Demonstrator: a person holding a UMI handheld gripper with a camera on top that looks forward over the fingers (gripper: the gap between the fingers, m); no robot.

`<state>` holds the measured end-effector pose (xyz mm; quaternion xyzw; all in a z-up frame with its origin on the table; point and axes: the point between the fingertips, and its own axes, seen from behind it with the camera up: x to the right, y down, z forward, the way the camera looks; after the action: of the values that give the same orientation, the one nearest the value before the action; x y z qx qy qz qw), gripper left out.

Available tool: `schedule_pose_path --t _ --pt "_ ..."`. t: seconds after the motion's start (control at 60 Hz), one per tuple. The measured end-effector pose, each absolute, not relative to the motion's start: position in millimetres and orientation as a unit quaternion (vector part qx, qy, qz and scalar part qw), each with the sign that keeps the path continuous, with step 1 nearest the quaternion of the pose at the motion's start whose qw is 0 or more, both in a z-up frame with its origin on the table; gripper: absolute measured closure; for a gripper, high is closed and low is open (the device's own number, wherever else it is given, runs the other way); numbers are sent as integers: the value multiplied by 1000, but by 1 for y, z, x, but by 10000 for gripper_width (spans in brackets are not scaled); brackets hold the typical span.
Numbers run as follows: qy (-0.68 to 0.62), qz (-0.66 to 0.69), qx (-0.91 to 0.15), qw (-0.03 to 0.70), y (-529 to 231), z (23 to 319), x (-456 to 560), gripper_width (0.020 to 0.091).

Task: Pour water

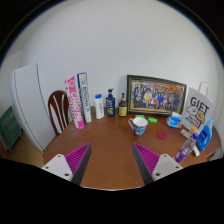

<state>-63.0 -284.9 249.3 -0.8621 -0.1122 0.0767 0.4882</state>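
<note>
Your gripper [108, 160] is released: both fingers w/ purple pads [78, 158] spread wide, nothing between them, just bare brown tabletop [108, 140].

Going L to R from where you're holding:

Far left, a white panel [28, 95] leans against the wall, w/ something dark green [8, 128] low beside it, can't tell what. Next, a wooden chair back [60, 106] stands at the table's far edge. Just right of it, a pink upright box [75, 101] and a white tall box [84, 97], side by side, touching or nearly so.

Then a row of small bottles along the wall: a whitish one [99, 105], a blue-labelled one [110, 102], a dark one w/ yellow label [123, 104]. Any of these could hold the water; labels too small to read.

Behind and right of them, a framed group photo [156, 96] stands vs the wall. In front of it, beyond your fingers and slightly right of centre, a cup w/ teal band [140, 125] sits on the table, apart from the bottles and well ahead of the fingertips. A small green item [153, 120] lies near it.

Far right: a white bag marked "GIFT" [198, 108], w/ blue-and-white clutter [203, 133] in front of it, plus a thin purple thing [182, 153] near your right finger, not touching.
</note>
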Motion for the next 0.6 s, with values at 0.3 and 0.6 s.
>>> schedule_pose_path --t 0.3,0.6 --pt "-62 31 -866 496 -280 207 18 243" --pt "28 -32 -862 505 -268 150 185 247"
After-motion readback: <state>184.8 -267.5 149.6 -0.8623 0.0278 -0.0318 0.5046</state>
